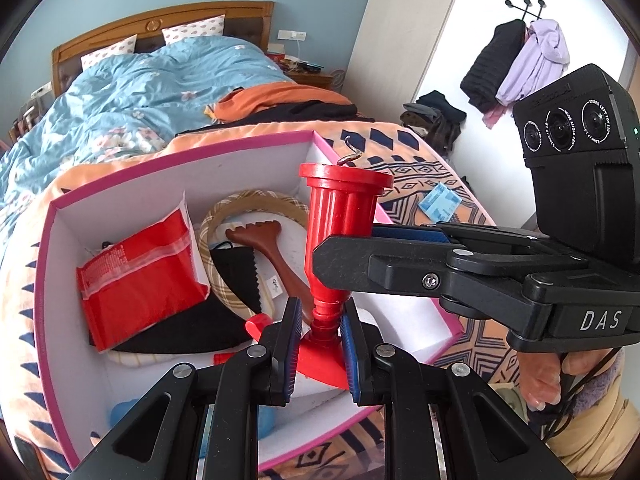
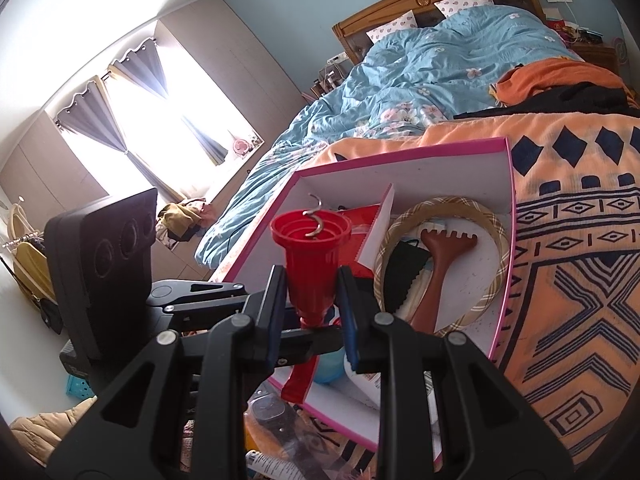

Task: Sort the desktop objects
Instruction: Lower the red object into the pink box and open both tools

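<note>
1. Red plastic toy (image 1: 340,216) stands upright over the pink box (image 1: 180,156) on the bed.
2. Left hand-held gripper (image 1: 320,344) squeezes its thin neck, nearly closed.
3. Right hand-held gripper (image 2: 312,300) pinches its wide body from the side, partly open.
4. Both hold it together.

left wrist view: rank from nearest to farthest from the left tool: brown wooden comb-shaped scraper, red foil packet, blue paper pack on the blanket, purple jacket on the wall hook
1. Brown wooden comb-shaped scraper: in the pink-edged box, just beyond the left tool.
2. Red foil packet: left compartment of the box.
3. Blue paper pack: on the blanket, right of the box.
4. Purple jacket: on the far wall hook.
</note>
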`<action>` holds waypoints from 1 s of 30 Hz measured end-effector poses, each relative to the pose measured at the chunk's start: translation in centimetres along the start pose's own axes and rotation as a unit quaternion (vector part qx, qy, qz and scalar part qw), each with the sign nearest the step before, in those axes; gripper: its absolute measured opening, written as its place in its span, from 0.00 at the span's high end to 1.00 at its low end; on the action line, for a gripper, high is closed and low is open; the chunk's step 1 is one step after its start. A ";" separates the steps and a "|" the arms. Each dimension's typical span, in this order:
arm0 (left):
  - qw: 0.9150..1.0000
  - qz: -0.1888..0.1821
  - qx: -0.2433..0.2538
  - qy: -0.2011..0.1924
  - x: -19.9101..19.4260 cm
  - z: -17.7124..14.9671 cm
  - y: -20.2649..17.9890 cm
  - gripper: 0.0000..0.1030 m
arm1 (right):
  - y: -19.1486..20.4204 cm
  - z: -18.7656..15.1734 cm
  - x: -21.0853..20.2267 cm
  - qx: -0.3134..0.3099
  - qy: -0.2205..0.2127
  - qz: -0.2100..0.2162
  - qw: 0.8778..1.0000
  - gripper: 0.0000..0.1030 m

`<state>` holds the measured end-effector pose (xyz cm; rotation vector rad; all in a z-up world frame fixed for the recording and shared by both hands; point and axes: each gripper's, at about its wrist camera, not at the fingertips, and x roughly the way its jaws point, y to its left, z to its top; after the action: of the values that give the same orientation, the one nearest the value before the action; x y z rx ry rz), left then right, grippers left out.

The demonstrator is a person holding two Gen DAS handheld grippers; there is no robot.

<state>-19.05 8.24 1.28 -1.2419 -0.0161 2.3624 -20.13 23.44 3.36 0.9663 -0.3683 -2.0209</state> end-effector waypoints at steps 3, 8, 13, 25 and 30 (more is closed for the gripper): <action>1.000 0.001 -0.004 0.005 0.4 0.1 0.2 0.82 | -0.3 0.2 0.4 0.002 0.004 -0.002 1.000 0.73; 1.000 0.004 -0.007 0.011 1.0 0.3 0.4 0.82 | -0.8 0.3 0.8 0.004 0.009 -0.007 1.000 0.73; 1.000 0.008 -0.015 0.020 1.6 0.6 0.8 0.82 | -1.2 0.6 1.3 0.004 0.013 -0.013 1.000 0.73; 0.999 0.014 -0.026 0.037 3.2 1.2 1.5 0.82 | -2.1 1.0 2.4 0.008 0.028 -0.026 0.999 0.73; 0.998 0.020 -0.033 0.048 4.2 1.4 1.8 0.82 | -2.4 1.2 3.1 0.009 0.039 -0.034 0.999 0.73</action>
<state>-22.86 8.63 -1.52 -1.3987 -0.0401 2.3507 -23.49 22.38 1.26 1.0774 -0.3152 -2.0367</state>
